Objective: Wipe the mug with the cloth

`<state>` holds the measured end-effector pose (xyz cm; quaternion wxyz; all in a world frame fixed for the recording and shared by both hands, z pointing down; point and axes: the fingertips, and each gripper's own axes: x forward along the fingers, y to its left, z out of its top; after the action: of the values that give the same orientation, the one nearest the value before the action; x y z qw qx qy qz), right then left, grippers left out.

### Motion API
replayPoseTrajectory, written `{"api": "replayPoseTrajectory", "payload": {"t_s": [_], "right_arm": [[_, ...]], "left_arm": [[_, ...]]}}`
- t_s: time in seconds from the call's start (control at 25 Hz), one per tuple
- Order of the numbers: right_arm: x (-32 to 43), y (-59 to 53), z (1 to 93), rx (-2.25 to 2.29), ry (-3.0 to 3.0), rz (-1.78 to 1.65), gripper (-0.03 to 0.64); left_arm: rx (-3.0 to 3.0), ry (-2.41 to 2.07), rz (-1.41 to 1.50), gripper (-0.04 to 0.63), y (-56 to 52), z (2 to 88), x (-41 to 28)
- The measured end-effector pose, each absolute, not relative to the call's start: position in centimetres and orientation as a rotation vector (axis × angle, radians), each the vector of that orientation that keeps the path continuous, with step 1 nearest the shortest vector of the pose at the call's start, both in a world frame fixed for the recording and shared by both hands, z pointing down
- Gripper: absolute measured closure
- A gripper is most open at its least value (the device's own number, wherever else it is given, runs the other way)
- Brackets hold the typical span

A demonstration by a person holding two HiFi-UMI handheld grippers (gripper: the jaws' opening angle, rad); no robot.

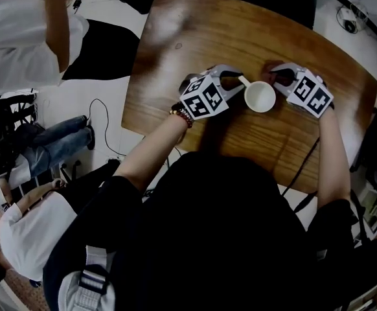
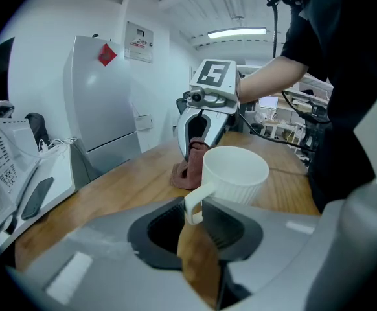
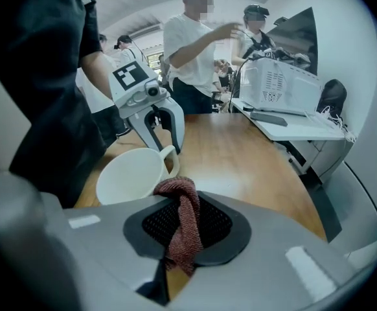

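A white ribbed mug (image 1: 260, 97) stands upright on the wooden table (image 1: 195, 37). My left gripper (image 1: 235, 81) is at its left, shut on the mug's handle (image 2: 194, 204). The left gripper view shows the handle pinched between the jaws of that gripper (image 2: 198, 224) and the mug (image 2: 235, 173) just beyond. My right gripper (image 1: 279, 78) is at the mug's right, shut on a dark red cloth (image 3: 183, 222) that bunches up between its jaws and hangs down. In the right gripper view the mug (image 3: 131, 173) sits just left of the cloth, close to it; whether they touch I cannot tell.
A white appliance (image 3: 282, 86) stands on a side counter past the table's right edge. Several people (image 3: 192, 50) stand at the table's far end, and others (image 1: 20, 37) are at the left in the head view. A grey cabinet (image 2: 104, 102) lines the wall.
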<state>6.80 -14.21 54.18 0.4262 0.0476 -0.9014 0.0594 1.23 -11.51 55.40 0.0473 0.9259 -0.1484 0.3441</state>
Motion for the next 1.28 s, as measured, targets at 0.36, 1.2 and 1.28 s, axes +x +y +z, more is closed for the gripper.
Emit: {"api": "replayPoseTrajectory", "payload": {"t_s": [0.36,1.2,1.28], "right_arm": [[7.0,-13.2,56.9,0.053,-2.141,0.148,0.568],[5.3,-13.4,57.9,-0.079,-2.072,0.040,0.568],[5.4,-13.9,58.5,0.002,-2.076,0.038,0.568]], "left_arm": [[2.852,-0.378,1.056,0.514,-10.3,55.2,2.4],[2.850,-0.391,1.026,0.512,-10.1,55.1,3.3],[2.839,-0.405,1.007,0.509,-10.1,55.1,3.2]]}}
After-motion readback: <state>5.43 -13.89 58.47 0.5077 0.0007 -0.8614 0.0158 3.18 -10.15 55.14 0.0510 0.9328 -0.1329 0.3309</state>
